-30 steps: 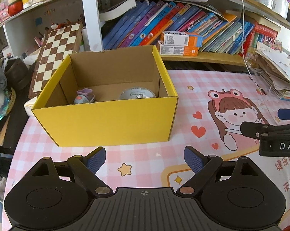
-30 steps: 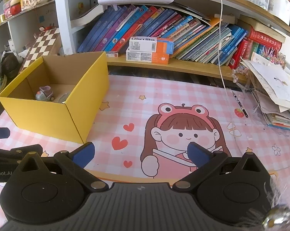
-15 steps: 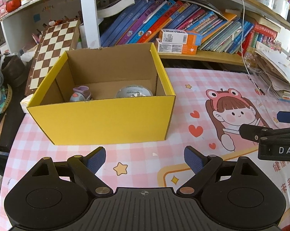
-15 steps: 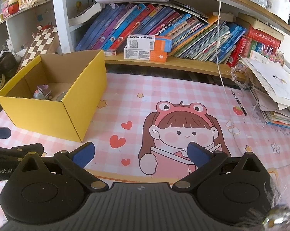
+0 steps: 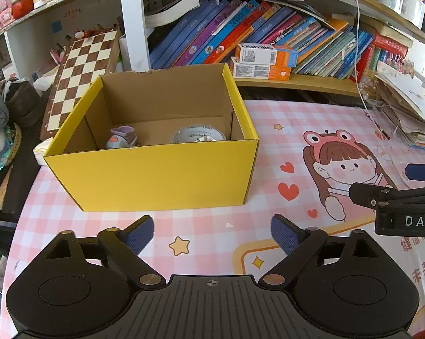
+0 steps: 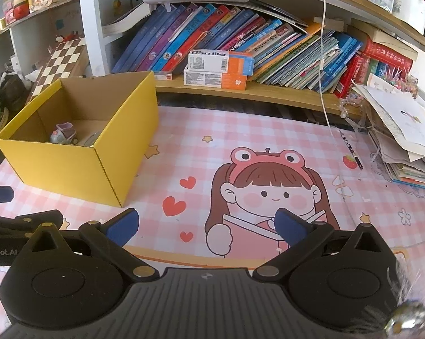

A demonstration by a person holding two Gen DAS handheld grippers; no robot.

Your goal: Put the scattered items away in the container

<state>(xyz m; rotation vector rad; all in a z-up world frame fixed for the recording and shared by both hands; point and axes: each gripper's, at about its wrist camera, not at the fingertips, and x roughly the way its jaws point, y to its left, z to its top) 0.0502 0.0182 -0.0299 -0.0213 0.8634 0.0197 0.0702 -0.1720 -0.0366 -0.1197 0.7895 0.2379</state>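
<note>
Two tools hover over the bench (image 5: 212,121), both empty: the left tool (image 5: 212,233) has its jaws opening with nothing between them; the right tool (image 6: 206,224) stands wide apart. The yellow box (image 5: 161,175) sits just ahead of the left tool, holding a small purple toy (image 5: 122,139) and a round silver tin (image 5: 198,137). Risk: a low forward reach could push the light box along the smooth mat (image 6: 240,130). A pencil (image 6: 351,149) near the paper stack (image 6: 404,141) may be missed.

Crowded bookshelf (image 5: 269,36) behind pink tablecloth (image 5: 269,130)
</note>
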